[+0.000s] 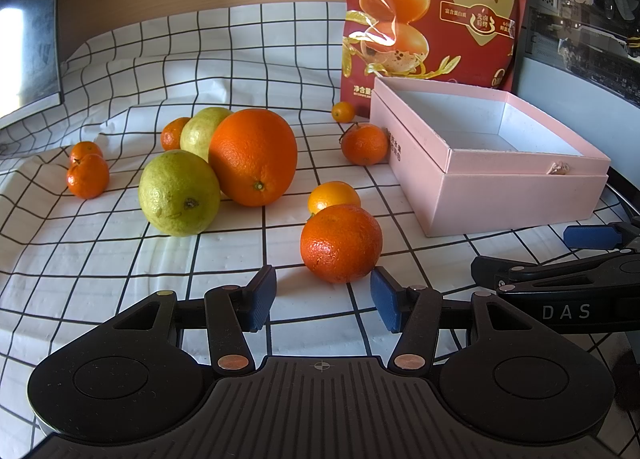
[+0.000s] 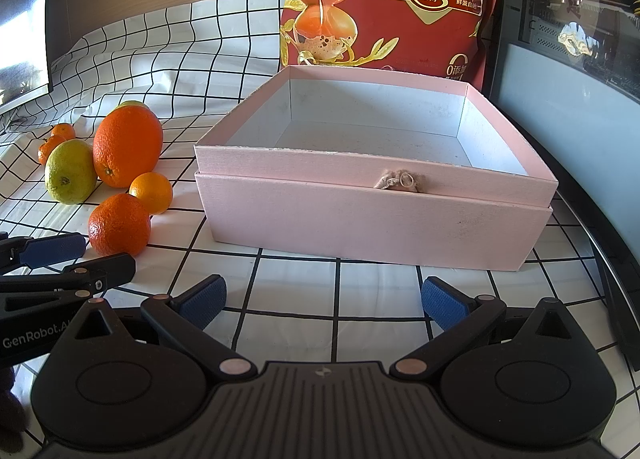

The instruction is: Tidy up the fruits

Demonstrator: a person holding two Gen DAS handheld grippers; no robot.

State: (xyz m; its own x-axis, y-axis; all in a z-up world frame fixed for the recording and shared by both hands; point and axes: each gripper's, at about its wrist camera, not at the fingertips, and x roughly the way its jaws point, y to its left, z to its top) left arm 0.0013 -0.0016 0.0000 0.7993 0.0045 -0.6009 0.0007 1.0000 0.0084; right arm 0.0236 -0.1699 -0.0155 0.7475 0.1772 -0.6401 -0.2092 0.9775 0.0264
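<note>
Several fruits lie on a checked cloth (image 1: 120, 259). A dark orange mandarin (image 1: 341, 244) sits just beyond my left gripper (image 1: 323, 299), whose blue pads stand open with nothing between them. Behind are a small yellow-orange fruit (image 1: 333, 197), a big orange (image 1: 253, 157), two green citrus fruits (image 1: 179, 193) and several small mandarins (image 1: 87, 176). An empty pink box (image 2: 372, 215) stands straight ahead of my right gripper (image 2: 323, 301), which is open and holds nothing. The same mandarin (image 2: 119, 224) shows at the left of the right wrist view.
A tall red snack bag (image 1: 432, 7) stands behind the box. A dark screen (image 1: 28, 19) is at far left, and a computer case (image 2: 572, 19) at right. One mandarin (image 1: 365, 143) rests against the box's left side. The right gripper's side (image 1: 560, 283) enters the left wrist view.
</note>
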